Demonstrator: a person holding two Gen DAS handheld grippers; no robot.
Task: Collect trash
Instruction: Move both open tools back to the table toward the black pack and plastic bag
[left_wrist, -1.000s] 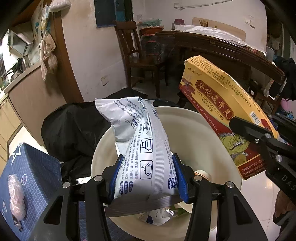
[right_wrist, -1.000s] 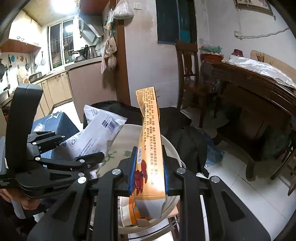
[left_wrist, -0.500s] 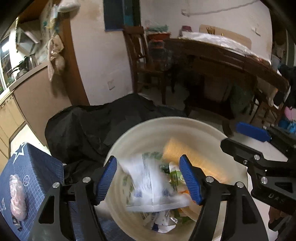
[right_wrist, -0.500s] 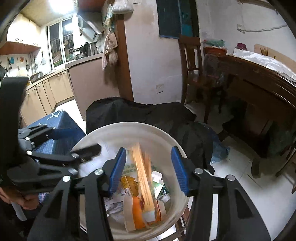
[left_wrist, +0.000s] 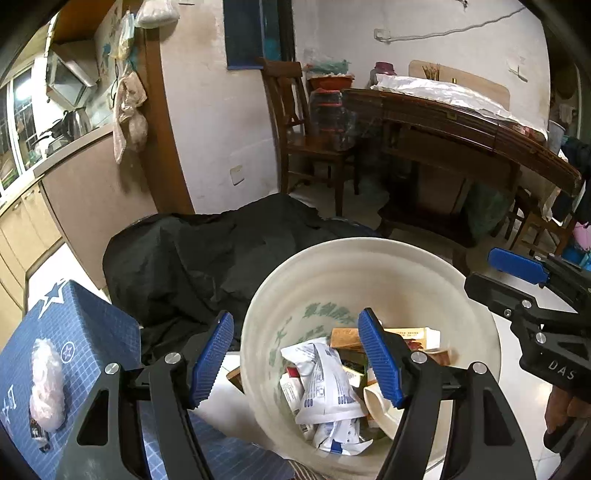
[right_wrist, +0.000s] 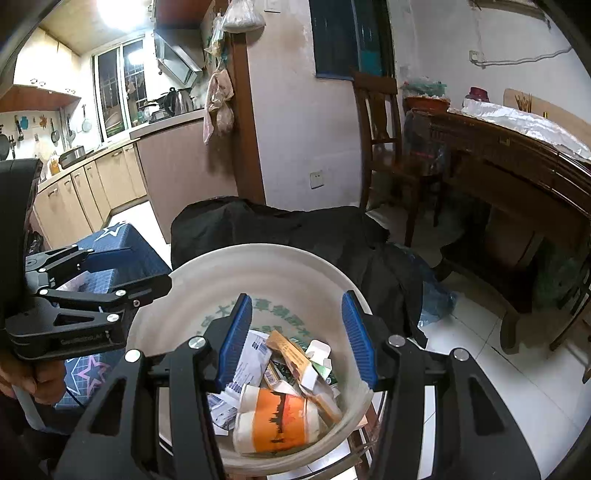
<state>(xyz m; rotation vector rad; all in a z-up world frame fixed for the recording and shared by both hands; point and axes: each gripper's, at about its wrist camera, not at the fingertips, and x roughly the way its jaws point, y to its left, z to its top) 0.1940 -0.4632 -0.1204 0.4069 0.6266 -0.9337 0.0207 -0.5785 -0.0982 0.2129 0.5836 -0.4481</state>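
A white plastic bucket (left_wrist: 369, 254) serves as the trash bin and also shows in the right wrist view (right_wrist: 258, 258). Inside lie a white printed pouch (left_wrist: 325, 387), a yellow-orange carton (right_wrist: 291, 354), an orange paper cup (right_wrist: 280, 424) and several other scraps. My left gripper (left_wrist: 295, 354) is open and empty above the bucket's left rim. My right gripper (right_wrist: 297, 336) is open and empty over the bucket's middle; it also shows at the right edge of the left wrist view (left_wrist: 524, 288).
A black cloth-covered mass (left_wrist: 207, 258) lies behind the bucket. A blue star-patterned box (left_wrist: 74, 332) with a pink plastic wad (left_wrist: 46, 384) stands at left. A wooden table (left_wrist: 461, 125) and chair (left_wrist: 295, 122) stand behind. White tiled floor (right_wrist: 480, 369) lies to the right.
Both grippers opened. The white pouch dropped from the left gripper and the yellow carton from the right gripper into the bucket. Both grippers are empty now.
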